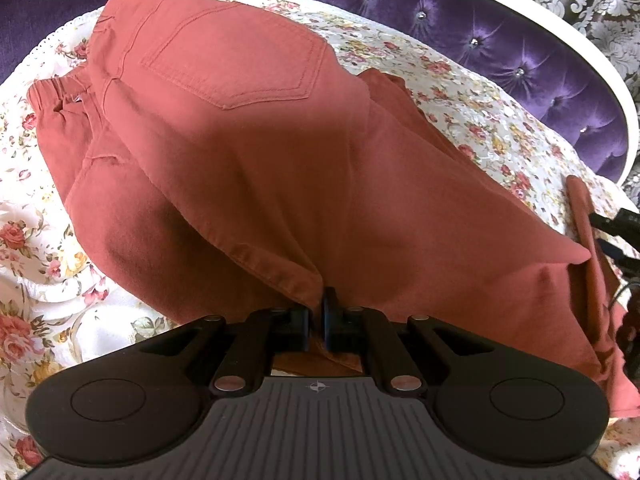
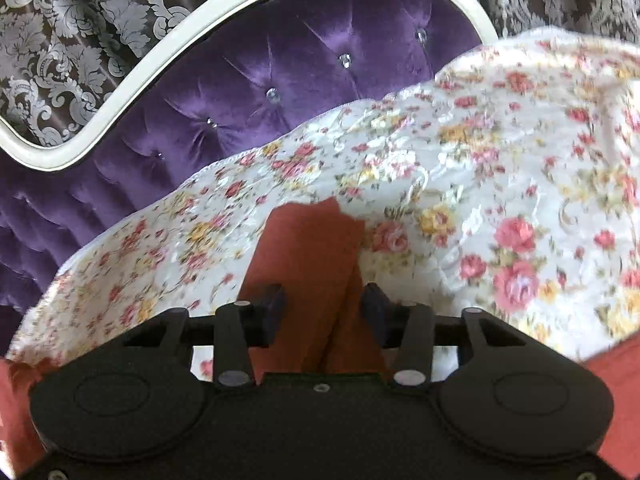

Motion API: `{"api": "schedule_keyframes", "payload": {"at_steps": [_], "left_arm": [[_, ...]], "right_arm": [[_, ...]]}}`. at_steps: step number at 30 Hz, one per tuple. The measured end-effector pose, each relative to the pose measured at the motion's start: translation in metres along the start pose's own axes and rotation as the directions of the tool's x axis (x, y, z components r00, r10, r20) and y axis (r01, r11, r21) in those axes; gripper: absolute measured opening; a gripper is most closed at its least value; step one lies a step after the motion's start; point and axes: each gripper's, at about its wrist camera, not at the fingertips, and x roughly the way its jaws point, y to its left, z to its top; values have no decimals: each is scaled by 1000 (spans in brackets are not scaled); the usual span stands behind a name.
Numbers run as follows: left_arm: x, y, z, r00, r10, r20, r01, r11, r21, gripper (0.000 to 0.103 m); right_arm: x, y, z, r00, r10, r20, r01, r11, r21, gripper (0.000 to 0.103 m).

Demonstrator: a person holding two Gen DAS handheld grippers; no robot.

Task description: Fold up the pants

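One pair of red pants (image 1: 256,128) lies on a bed, spread over a white cover with pink and yellow flowers (image 1: 460,92). In the left wrist view the pants fill most of the picture. The back pocket (image 1: 236,60) faces up, with its stitched edge easy to see. The stretchy waistband (image 1: 56,92) sits bunched at the left side. The cloth is lifted into a soft hump, and one fold comes down to the front.

The left gripper (image 1: 316,316) is clenched on that fold. Its two fingers press close together with the red cloth pinched between them. A strip of the pants hangs at the right edge of that view, next to some dark parts that are too cut off to tell.

In the right wrist view a narrow piece of the pants (image 2: 308,248) runs up between the fingers of the right gripper (image 2: 323,304). These fingers stand apart. The cloth sits in the gap, but the pads do not squeeze it, so this gripper is let go. More red cloth shows at the bottom corners of this view. The flower cover here looks blurry.

Behind the bed cover stands a purple padded headboard (image 2: 280,80) with small shiny buttons and a curved white frame (image 2: 168,52). Past that hangs a dark curtain (image 2: 80,20) with grey leafy shapes.
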Motion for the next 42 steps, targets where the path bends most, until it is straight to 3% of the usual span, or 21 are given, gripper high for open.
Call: {"api": "schedule_keyframes", "payload": {"at_steps": [2, 3, 4, 5, 11, 15, 17, 22, 24, 26, 29, 30, 31, 35, 37, 42], "left_arm": [[0, -1, 0, 1000, 4, 1, -4, 1000, 3, 6], [0, -1, 0, 1000, 7, 2, -7, 1000, 7, 6], [0, -2, 0, 1000, 9, 4, -9, 1000, 8, 6], [0, -3, 0, 1000, 11, 5, -11, 1000, 8, 6], [0, -3, 1, 1000, 15, 9, -15, 1000, 0, 6], [-2, -1, 0, 1000, 9, 15, -9, 1000, -5, 6], [-2, 0, -1, 1000, 5, 18, -5, 1000, -7, 7], [-2, -1, -3, 1000, 9, 21, -8, 1000, -4, 7], [-2, -2, -3, 1000, 12, 20, -12, 1000, 0, 6], [-2, -2, -2, 1000, 16, 19, -16, 1000, 3, 6], [-2, -4, -3, 1000, 24, 19, -24, 1000, 8, 7], [-1, -4, -2, 999, 26, 18, -27, 1000, 10, 7], [-1, -5, -2, 999, 30, 18, -31, 999, 12, 7], [1, -7, -1, 999, 40, 17, -40, 999, 18, 7], [1, -8, -1, 999, 43, 16, -44, 999, 17, 7], [1, -8, -1, 999, 48, 18, -48, 999, 17, 7]], "right_arm": [[1, 5, 2, 1000, -10, 9, 10, 999, -35, 45], [1, 9, 3, 1000, -16, 13, 17, 999, -49, 33], [2, 10, 4, 1000, -19, 20, 21, 998, -65, 13], [0, 11, 3, 1000, -13, 28, 15, 997, -78, 9], [-48, 17, 12, 983, -47, 175, 75, 985, -157, 8], [-115, -3, 8, 951, -148, 270, 208, 956, -207, 7], [-140, -22, -3, 946, -206, 249, 258, 945, -200, 8], [-168, -81, -45, 946, -322, 29, 323, 933, -158, 10], [-177, -99, -54, 956, -292, -16, 289, 951, -110, 18], [-186, -110, -59, 964, -267, -19, 265, 962, -71, 18], [-193, -115, -60, 962, -271, 33, 273, 959, -72, 37], [-192, -116, -58, 960, -276, 51, 280, 957, -81, 54], [-189, -119, -57, 959, -275, 68, 280, 955, -94, 62], [-166, -127, -46, 963, -264, 46, 268, 953, -141, 61], [-156, -132, -41, 974, -226, -3, 224, 967, -126, 54], [-144, -135, -37, 967, -252, -35, 247, 963, -112, 52]]}}
